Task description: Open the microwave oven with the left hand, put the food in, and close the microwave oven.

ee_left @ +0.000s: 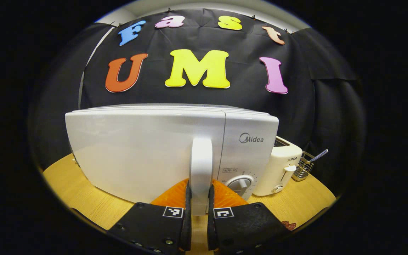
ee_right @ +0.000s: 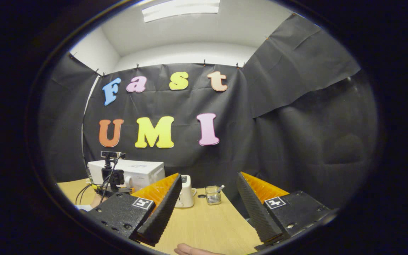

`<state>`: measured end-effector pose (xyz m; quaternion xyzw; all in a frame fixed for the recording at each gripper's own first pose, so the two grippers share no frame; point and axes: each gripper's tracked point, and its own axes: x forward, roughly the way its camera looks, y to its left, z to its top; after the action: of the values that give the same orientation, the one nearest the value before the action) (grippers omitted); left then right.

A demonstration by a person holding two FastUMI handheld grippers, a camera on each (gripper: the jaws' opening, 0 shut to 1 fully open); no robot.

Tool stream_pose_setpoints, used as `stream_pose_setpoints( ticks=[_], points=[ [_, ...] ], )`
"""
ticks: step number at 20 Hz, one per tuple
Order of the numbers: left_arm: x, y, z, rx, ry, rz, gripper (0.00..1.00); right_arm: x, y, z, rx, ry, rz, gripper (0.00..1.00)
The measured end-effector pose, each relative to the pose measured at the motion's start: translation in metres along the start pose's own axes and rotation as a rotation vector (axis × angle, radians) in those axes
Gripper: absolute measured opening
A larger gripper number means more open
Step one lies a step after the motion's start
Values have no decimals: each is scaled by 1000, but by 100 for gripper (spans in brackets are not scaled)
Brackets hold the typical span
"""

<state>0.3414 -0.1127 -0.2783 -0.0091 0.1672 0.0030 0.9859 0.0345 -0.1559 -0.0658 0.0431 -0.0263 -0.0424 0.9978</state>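
Note:
A white microwave oven (ee_left: 147, 148) stands on the wooden table, door closed. Its vertical white door handle (ee_left: 201, 166) runs down between the two fingers of my left gripper (ee_left: 200, 194), which is shut on it. In the right gripper view the same microwave oven (ee_right: 136, 171) is small and far off at the left, with the left gripper and its camera (ee_right: 112, 177) in front of it. My right gripper (ee_right: 207, 202) hangs over the table with its fingers wide apart and nothing between them. I cannot make out the food.
A cream toaster (ee_left: 278, 170) stands right of the microwave, and a wire holder with a utensil (ee_left: 305, 164) beyond it. In the right gripper view a small glass jar (ee_right: 213, 194) sits behind the toaster (ee_right: 186, 193). A fingertip (ee_right: 190, 250) lies at the table's near edge.

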Motion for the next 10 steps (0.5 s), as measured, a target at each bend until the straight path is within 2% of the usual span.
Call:
stream_pose_setpoints(
  ticks=[6, 7, 9, 10],
  points=[
    [-5, 1, -2, -17, 15, -26, 17, -10, -5, 3, -3, 6, -15, 99],
    [-6, 0, -4, -16, 27, -33, 7, -11, -5, 1, -3, 9, -19, 99],
    [-14, 0, -4, -22, 33, -34, 7, -11, -5, 0, -9, 15, -20, 99],
    [-16, 3, 3, -13, -9, -23, 7, -12, -6, 1, -11, 14, -20, 99]
  ],
)
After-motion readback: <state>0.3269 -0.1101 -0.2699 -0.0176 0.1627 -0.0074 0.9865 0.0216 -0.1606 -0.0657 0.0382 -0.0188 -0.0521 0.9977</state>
